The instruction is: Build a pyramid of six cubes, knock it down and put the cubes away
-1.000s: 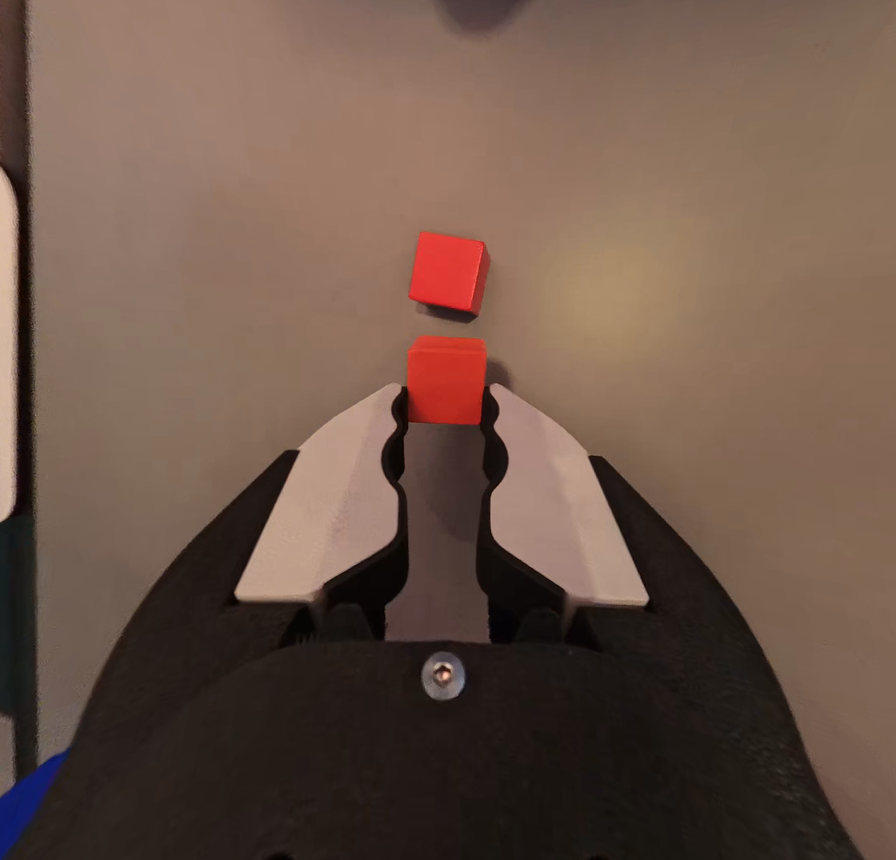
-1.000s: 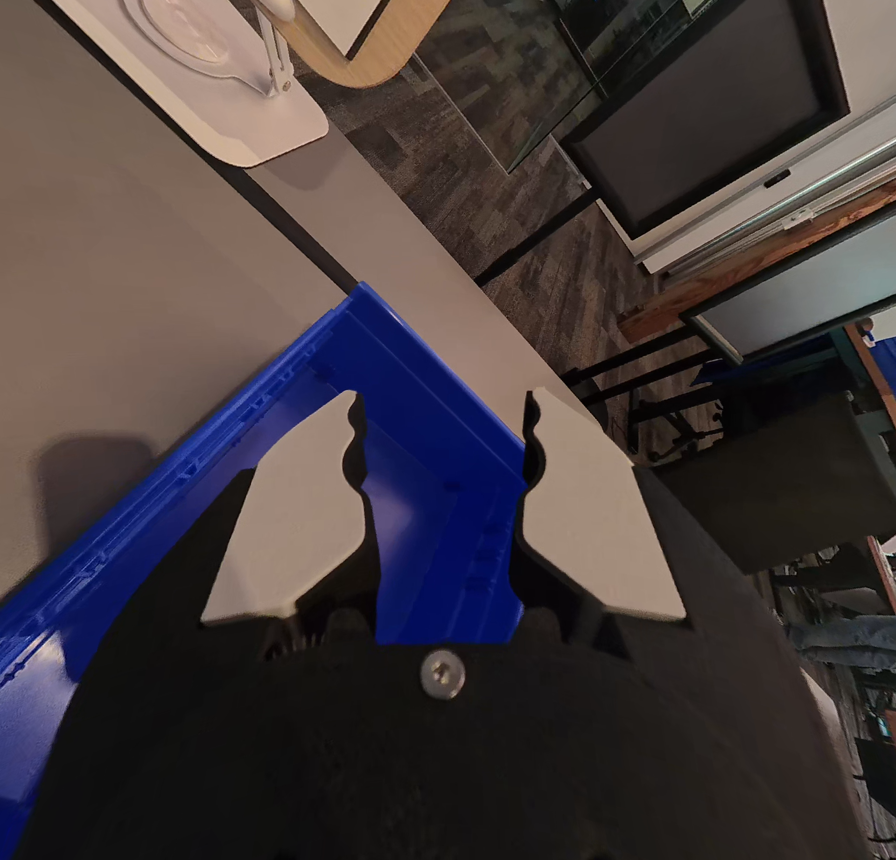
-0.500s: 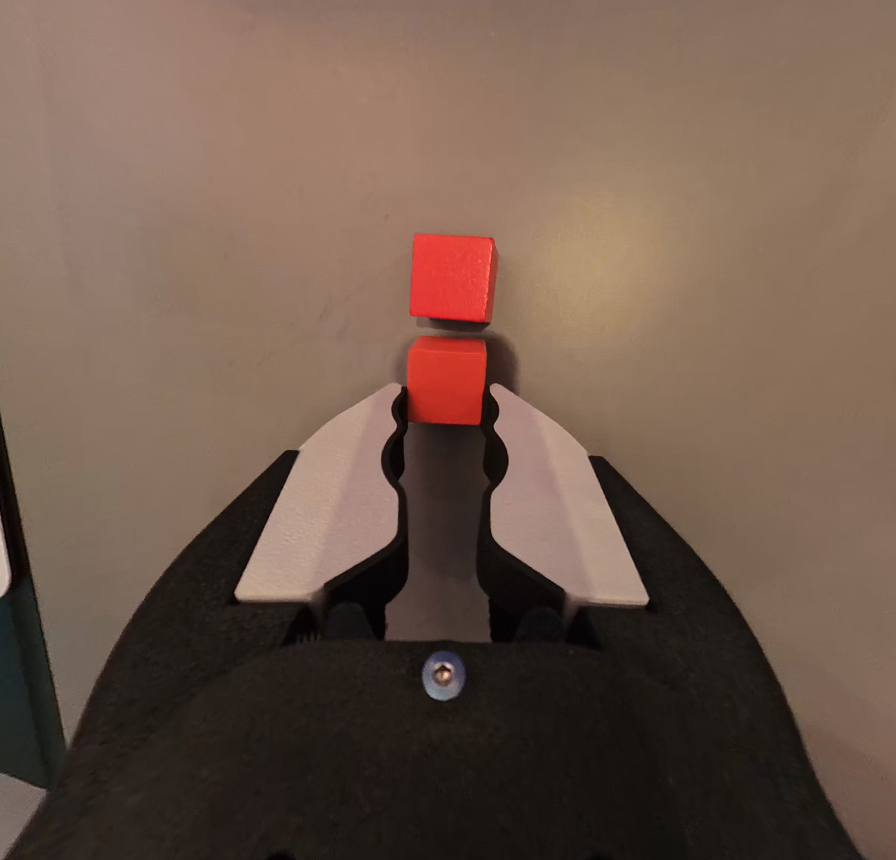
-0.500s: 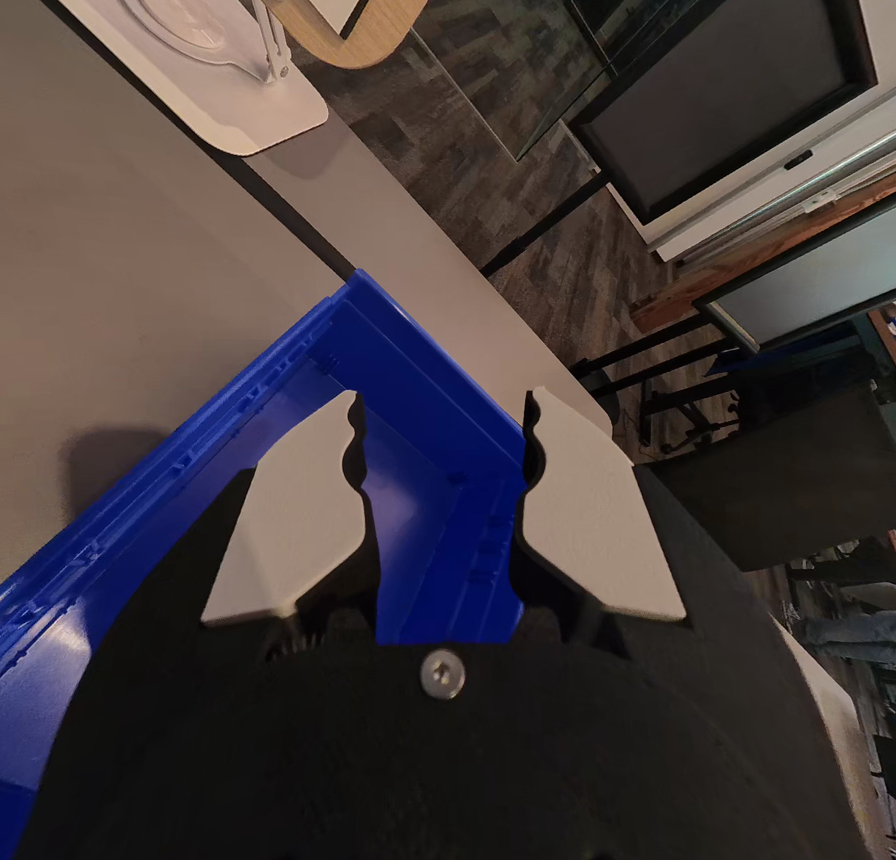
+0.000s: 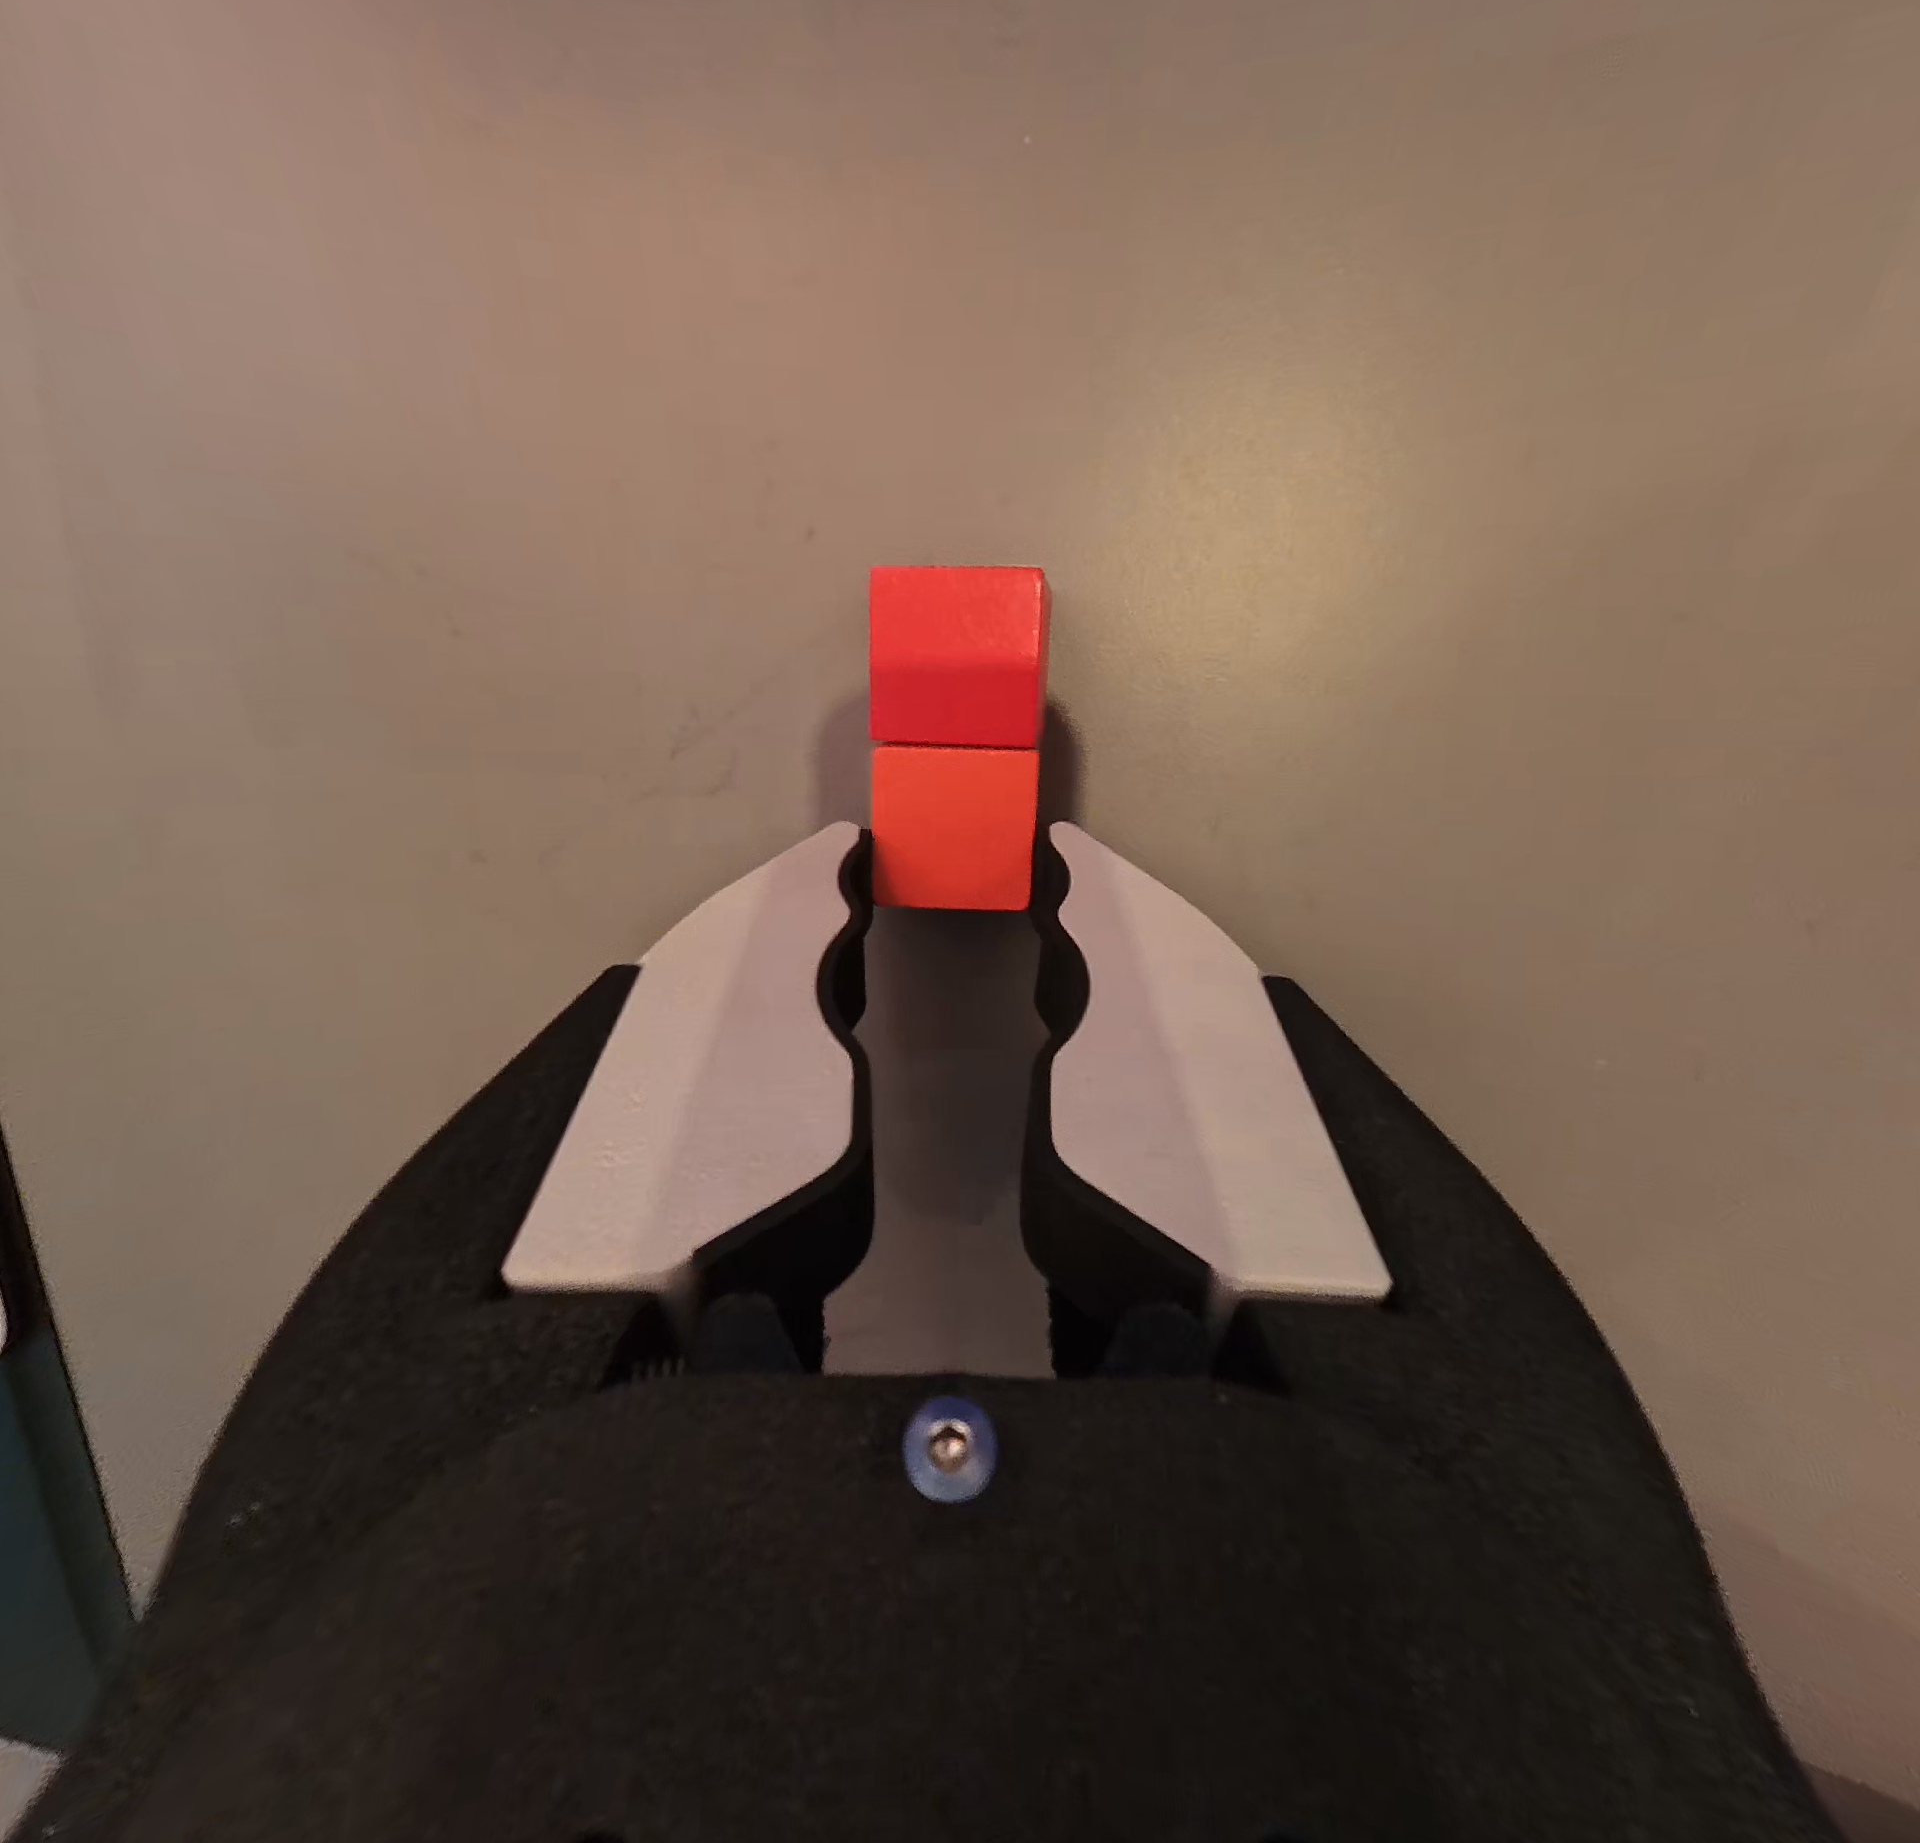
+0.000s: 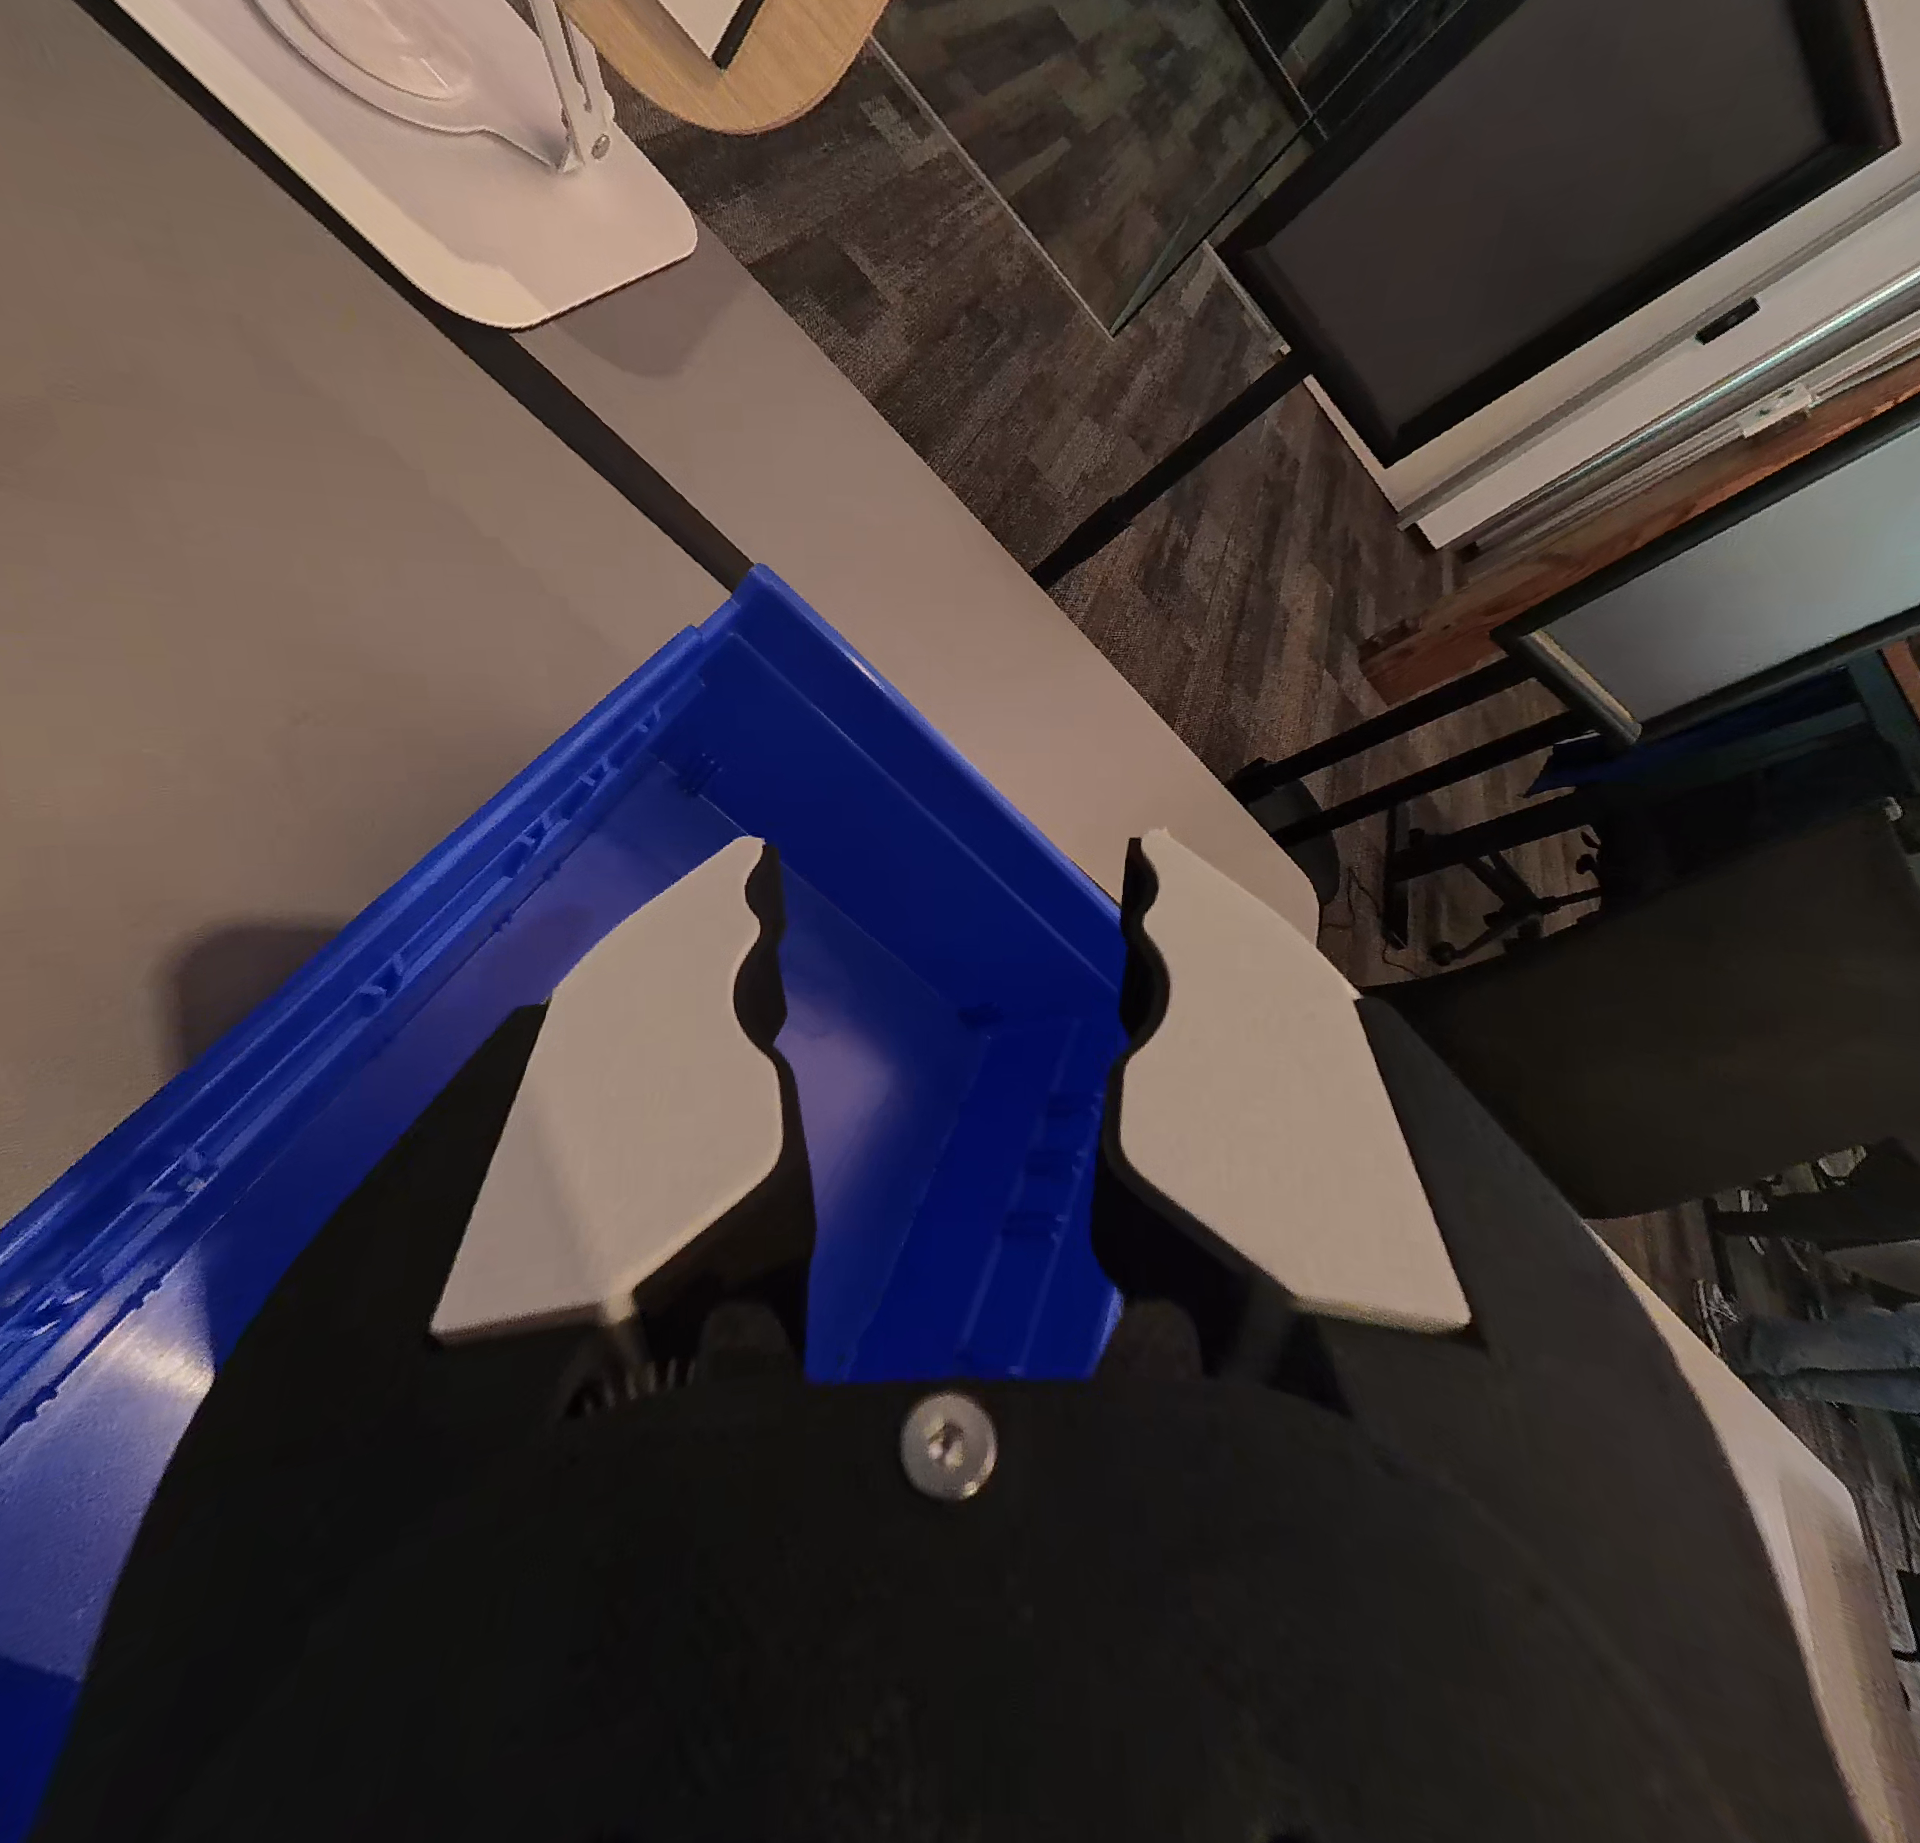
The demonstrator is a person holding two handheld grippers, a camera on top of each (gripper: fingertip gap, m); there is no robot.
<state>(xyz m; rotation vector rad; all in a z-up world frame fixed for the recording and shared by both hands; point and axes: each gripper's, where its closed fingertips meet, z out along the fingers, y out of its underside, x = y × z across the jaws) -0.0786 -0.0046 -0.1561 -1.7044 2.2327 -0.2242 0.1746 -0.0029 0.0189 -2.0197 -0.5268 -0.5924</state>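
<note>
In the left wrist view my left gripper (image 5: 955, 837) is shut on an orange-red cube (image 5: 954, 825), held between its fingertips just above or on the grey table (image 5: 520, 443). A second red cube (image 5: 956, 655) lies on the table directly beyond it, its near face flush with the held cube; whether they touch I cannot tell. In the right wrist view my right gripper (image 6: 945, 848) is open and empty, hovering over the corner of a blue bin (image 6: 831, 785). No cubes show inside the visible part of the bin.
A white stand base (image 6: 436, 120) lies on the table beyond the bin. The table edge (image 6: 1039, 692) runs diagonally right of the bin, with carpeted floor, dark screens and furniture beyond. A dark teal object (image 5: 42, 1481) sits at the left edge of the left wrist view. Some 30 cm of space lies between my two pairs of fingers.
My left gripper carried its cube forward and squared up to the second cube, closing the gap between them. The right gripper stayed open over the bin, shifting only slightly.
</note>
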